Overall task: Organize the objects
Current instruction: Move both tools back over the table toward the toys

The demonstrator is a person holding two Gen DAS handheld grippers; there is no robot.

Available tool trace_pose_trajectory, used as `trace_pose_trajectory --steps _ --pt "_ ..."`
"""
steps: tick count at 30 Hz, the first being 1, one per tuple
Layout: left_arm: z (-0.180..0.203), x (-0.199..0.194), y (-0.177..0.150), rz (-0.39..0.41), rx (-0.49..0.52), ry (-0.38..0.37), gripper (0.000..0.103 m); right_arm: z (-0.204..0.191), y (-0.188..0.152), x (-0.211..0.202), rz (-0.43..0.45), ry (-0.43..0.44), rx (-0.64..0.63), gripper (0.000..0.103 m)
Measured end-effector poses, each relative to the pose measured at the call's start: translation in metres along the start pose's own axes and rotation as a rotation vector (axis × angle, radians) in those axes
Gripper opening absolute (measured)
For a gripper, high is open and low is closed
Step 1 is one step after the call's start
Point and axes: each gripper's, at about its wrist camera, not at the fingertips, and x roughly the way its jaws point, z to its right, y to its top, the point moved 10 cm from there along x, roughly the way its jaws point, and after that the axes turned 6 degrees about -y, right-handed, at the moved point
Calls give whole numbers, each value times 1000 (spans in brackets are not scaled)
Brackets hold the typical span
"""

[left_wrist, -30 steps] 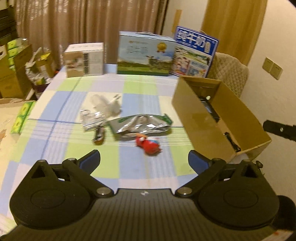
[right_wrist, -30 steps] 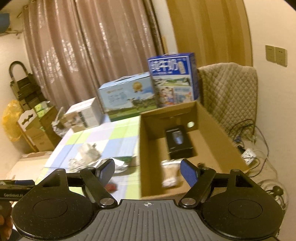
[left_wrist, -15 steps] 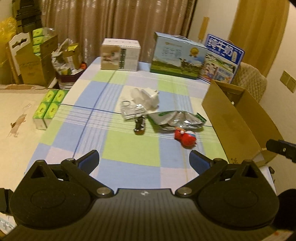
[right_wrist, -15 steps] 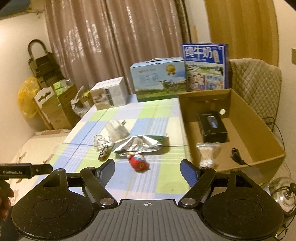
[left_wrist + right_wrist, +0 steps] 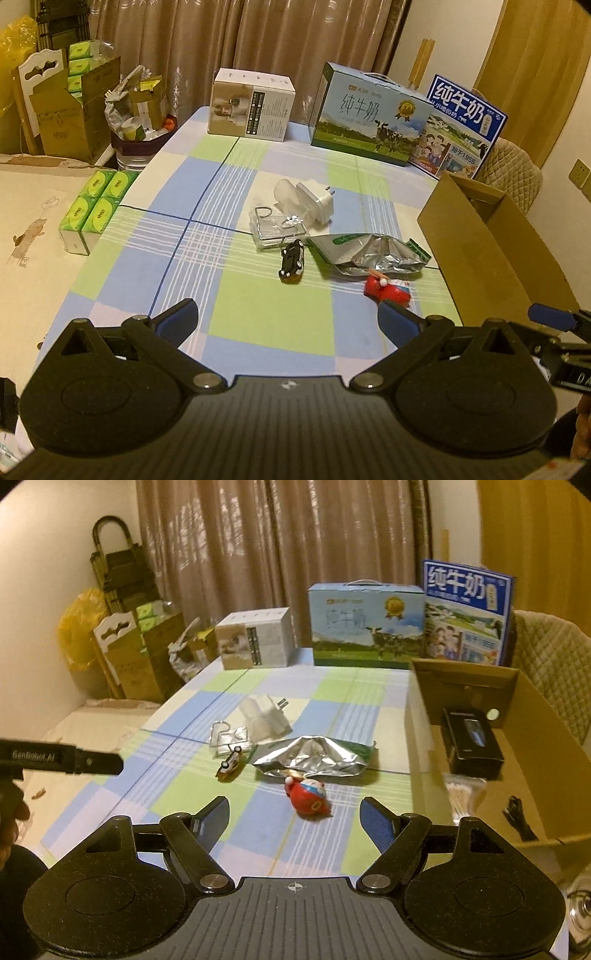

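Observation:
On the checked tablecloth lie a red toy (image 5: 387, 288) (image 5: 308, 794), a black toy car (image 5: 292, 260) (image 5: 229, 762), a crumpled silver foil pouch (image 5: 369, 254) (image 5: 314, 757), a clear packet with a wire ring (image 5: 276, 229) (image 5: 229, 738) and a white plug adapter (image 5: 318, 202) (image 5: 269, 716). An open cardboard box (image 5: 491, 251) (image 5: 524, 753) stands at the right; a black case (image 5: 471, 742), cotton swabs (image 5: 463, 794) and a black cable (image 5: 517, 818) lie in it. My left gripper (image 5: 286, 321) and right gripper (image 5: 293, 818) hang open and empty above the near table edge.
Three cartons line the table's far edge: a white one (image 5: 251, 105), a light-blue milk carton (image 5: 365, 118) and a dark-blue milk carton (image 5: 461, 125). Green tissue packs (image 5: 94, 206) lie on a surface at the left. A padded chair (image 5: 554, 664) stands behind the box.
Both grippers have pulled back from the cardboard box and swung left toward the table's middle; the right gripper left the box's inside. Nothing on the table has moved.

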Motion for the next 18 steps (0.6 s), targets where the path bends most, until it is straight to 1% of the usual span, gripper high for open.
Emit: trace_pose_trajectory --steps 4,8,14,17,18 --pt "-4 28 6 -25 7 -8 102 -1 -4 32 -15 4 -31 75" --pt "-5 58 13 -44 16 -16 102 4 -10 68 -48 5 -40 75" --pt "-7 107 18 -76 80 -10 102 8 -17 114 -74 5 -71 74" --pt "-14 130 17 -90 93 -4 102 8 -20 135 -85 7 -93 74" --pt "-16 136 16 -95 96 -5 102 8 -21 141 -90 9 -95 72"
